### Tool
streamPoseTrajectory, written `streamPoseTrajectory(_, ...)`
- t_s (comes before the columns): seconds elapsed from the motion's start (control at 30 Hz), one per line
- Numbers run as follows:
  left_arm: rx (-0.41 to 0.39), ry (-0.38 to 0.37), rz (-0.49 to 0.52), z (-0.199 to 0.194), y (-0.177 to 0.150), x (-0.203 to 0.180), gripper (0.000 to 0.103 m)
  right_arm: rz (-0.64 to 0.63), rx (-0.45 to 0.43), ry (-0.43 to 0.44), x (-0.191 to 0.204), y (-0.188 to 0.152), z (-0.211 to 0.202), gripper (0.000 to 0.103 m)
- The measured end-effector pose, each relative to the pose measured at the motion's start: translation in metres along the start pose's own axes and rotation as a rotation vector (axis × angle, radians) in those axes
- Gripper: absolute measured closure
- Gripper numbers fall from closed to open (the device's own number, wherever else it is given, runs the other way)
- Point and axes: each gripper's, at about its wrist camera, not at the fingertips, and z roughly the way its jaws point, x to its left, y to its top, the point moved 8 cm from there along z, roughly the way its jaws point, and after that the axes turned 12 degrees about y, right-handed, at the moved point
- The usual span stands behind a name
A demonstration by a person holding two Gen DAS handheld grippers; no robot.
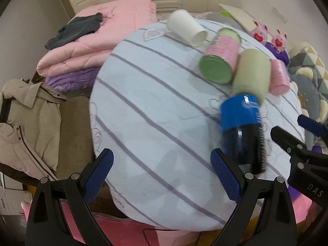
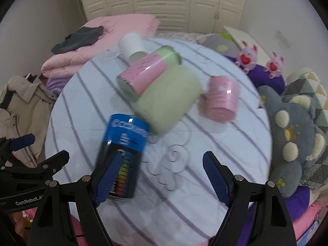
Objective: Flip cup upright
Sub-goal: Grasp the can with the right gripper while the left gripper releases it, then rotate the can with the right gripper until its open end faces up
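Several cups lie on their sides on a round table with a striped white cloth (image 1: 143, 106). A white paper cup (image 1: 187, 27) lies at the far edge. A pink and green can (image 1: 221, 56), a pale green cup (image 1: 252, 71) and a small pink cup (image 1: 278, 76) lie right of centre. A blue and black can (image 1: 243, 129) lies nearest, by my left gripper's right finger. My left gripper (image 1: 162, 176) is open and empty. My right gripper (image 2: 162, 178) is open and empty, its left finger beside the blue can (image 2: 123, 149). The green cup (image 2: 168, 100) and the pink cup (image 2: 221, 100) lie ahead of it.
Folded pink and purple quilts (image 1: 96, 47) with a dark garment are stacked behind the table to the left. A beige jacket (image 1: 26, 119) hangs on a chair at left. Plush toys (image 2: 295, 127) and pillows crowd the right side. White cabinets stand behind.
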Motion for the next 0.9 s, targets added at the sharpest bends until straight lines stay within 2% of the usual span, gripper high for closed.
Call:
streamPoseTrajectory(0.17, 0.018, 0.005, -0.013, 0.018, 0.004, 0.019, 0.006, -0.001, 0.062, 0.03, 0.017, 0.002, 0.024, 0.021)
streamPoseTrajectory(0.4, 0.055, -0.001, -0.027, 0.041, 0.003, 0.035, 0.006, 0.048, 0.129, 0.119, 0.03, 0.007, 0.059, 0.021)
streamPoseTrajectory(0.6, 0.092, -0.006, -0.029, 0.06, 0.003, 0.04, 0.006, 0.063, 0.183, 0.12, 0.035, 0.011, 0.084, 0.021)
streamPoseTrajectory(0.9, 0.12, -0.008, -0.038, 0.071, -0.001, 0.042, 0.006, 0.047, 0.157, 0.138, 0.035, 0.014, 0.082, 0.023)
